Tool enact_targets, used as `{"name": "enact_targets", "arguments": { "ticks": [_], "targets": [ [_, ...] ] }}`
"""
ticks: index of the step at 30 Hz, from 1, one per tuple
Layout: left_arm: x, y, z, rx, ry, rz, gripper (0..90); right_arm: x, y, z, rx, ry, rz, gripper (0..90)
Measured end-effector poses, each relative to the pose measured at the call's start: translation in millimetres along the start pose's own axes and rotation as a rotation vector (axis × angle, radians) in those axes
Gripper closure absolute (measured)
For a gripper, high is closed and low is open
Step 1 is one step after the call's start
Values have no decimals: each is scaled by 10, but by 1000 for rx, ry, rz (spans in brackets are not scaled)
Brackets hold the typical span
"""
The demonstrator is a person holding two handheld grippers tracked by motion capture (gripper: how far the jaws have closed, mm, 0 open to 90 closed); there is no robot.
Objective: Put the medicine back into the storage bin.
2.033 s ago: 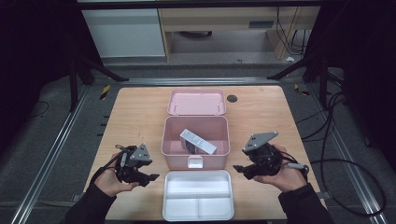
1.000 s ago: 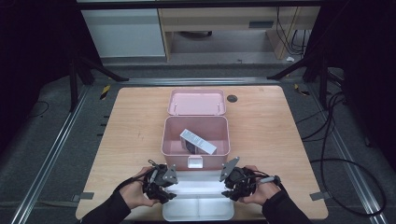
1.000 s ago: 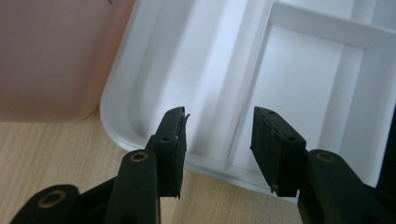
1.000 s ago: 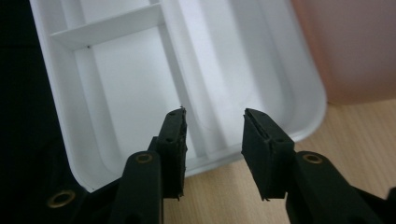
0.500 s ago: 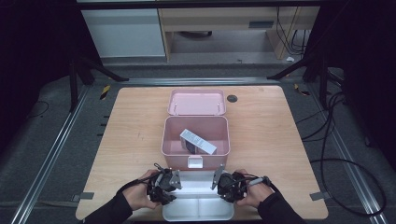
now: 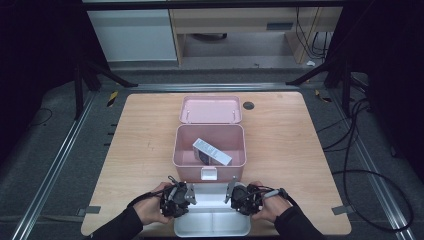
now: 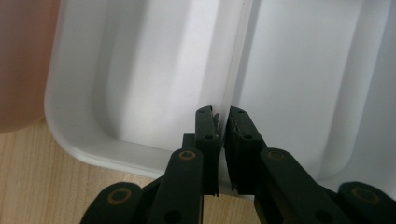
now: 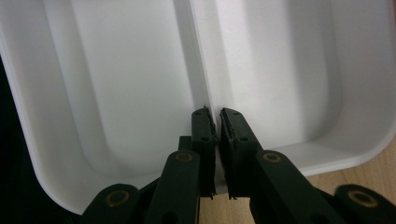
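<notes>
At the near edge of the wooden table (image 6: 135, 150) lies a white two-compartment tray (image 6: 212, 222), with a raised divider (image 7: 236, 70) running across its middle. The left gripper (image 6: 176, 198) sits at the tray's left end and the right gripper (image 6: 241, 196) at its right end, each held in one of the person's hands, the dark sleeves coming in from the bottom of the high view. In the left gripper view the two black jaws stand nearly together, one on either side of the divider where it meets the tray's end wall, pinching that thin ridge between them. The right gripper view shows the same at the other end: its jaws are drawn close on the divider, with a shallow compartment to each side.

Just beyond the tray, touching or nearly touching its far rim, stands an open pink box (image 6: 182, 150) with a white latch (image 6: 208, 174) on its near wall. Inside it a small white carton (image 6: 212, 151) lies tilted. The box's pink lid (image 6: 210, 110) lies flat behind it, and a dark round grommet (image 6: 248, 105) sits in the tabletop near the lid's right corner.
</notes>
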State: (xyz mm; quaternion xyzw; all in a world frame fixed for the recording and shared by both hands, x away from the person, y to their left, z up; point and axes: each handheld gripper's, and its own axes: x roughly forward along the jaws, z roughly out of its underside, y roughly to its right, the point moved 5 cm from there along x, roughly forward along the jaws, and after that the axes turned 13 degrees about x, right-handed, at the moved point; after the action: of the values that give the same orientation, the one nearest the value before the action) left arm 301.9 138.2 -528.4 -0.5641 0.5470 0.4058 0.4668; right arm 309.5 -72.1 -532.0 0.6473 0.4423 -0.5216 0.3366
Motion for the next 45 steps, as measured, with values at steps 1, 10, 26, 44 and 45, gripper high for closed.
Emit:
{"name": "enact_targets", "arguments": {
  "ticks": [1, 10, 26, 44, 45],
  "targets": [
    [-8, 7, -1, 1, 2, 12, 841, -4, -7, 2, -1, -5, -3, 847],
    [-220, 129, -36, 37, 38, 47, 864, -160, -119, 22, -27, 4, -37, 855],
    [-1086, 112, -199, 54, 90, 25, 869, -1006, -216, -81, -49, 96, -57, 863],
    [-1541, -773, -276, 92, 109, -56, 871, -1500, 513, -471, -49, 160, 13, 860],
    [-1556, -834, -275, 101, 107, -59, 872, -1515, 569, -499, -47, 164, 20, 858]
  ]
}}
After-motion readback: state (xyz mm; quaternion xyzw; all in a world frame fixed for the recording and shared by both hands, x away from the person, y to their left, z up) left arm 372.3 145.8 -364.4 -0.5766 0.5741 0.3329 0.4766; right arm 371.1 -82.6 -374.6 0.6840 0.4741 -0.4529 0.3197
